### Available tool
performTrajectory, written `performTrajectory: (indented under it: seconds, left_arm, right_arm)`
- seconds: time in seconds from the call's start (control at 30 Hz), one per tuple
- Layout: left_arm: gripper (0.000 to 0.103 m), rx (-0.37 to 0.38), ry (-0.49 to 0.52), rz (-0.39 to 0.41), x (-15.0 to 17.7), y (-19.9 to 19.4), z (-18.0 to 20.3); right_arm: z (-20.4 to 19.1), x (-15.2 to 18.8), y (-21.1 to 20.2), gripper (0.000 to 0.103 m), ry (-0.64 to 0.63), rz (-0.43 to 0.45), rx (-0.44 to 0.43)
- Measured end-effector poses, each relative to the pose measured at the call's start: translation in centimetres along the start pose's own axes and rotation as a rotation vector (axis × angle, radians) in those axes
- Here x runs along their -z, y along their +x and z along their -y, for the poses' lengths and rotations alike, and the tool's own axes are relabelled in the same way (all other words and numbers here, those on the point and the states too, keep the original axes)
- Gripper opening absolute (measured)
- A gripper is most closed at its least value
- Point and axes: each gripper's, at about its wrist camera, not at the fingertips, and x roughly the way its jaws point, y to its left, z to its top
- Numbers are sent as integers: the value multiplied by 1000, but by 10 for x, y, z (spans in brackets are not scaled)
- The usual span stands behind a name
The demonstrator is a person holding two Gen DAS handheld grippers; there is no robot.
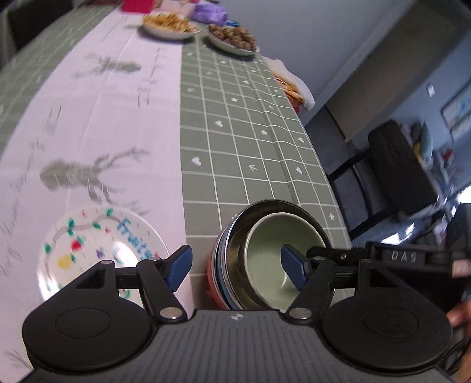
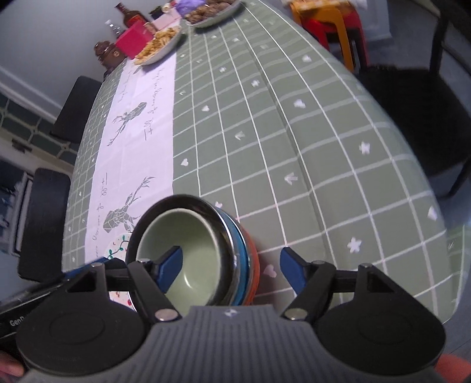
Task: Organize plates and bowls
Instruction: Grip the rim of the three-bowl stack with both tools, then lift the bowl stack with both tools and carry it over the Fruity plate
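A nested stack of bowls stands on the green checked tablecloth (image 1: 235,132) near the table's edge. A pale green bowl (image 1: 273,235) (image 2: 194,235) sits inside a steel bowl (image 1: 265,206) (image 2: 176,200), over blue and orange ones (image 2: 250,265). My left gripper (image 1: 235,265) is open and straddles the stack's left wall, one finger over the green bowl. My right gripper (image 2: 230,268) is open and straddles the right wall the same way. No pad presses on the bowls. A white painted plate (image 1: 97,244) (image 2: 119,244) lies left of the stack on the white runner.
Two plates of food (image 1: 169,25) (image 1: 232,38) sit at the table's far end by a red box (image 2: 134,42) and bottles. The table's edge runs close on the stack's right. Black chairs (image 1: 397,171) (image 2: 412,103) and an orange stool (image 2: 329,23) stand beyond it.
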Motion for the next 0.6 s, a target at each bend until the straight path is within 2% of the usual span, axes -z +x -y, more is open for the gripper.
performTrajectory:
  seconds: [0.07,0.17,0.27,0.47,0.6]
  left_arm:
    - [81,25,-70,-1,5,6,-10]
    - [81,56,-123,-10,12,15,-15]
    - [81,71,-166,-15,15,21,-17]
    - [81,37,-162,-21,16,29,-15]
    - [78,22,-172,-38,17,36,-14]
  right_arm:
    - [10,3,8,72,51,-28,-32]
    - [16,7,13,72,88,-50,-64]
    - [16,9,15,72,88,-50,-60]
    - [15,12,26,72,97,-80,-60]
    - [14,10,30,64,102,-77,-45]
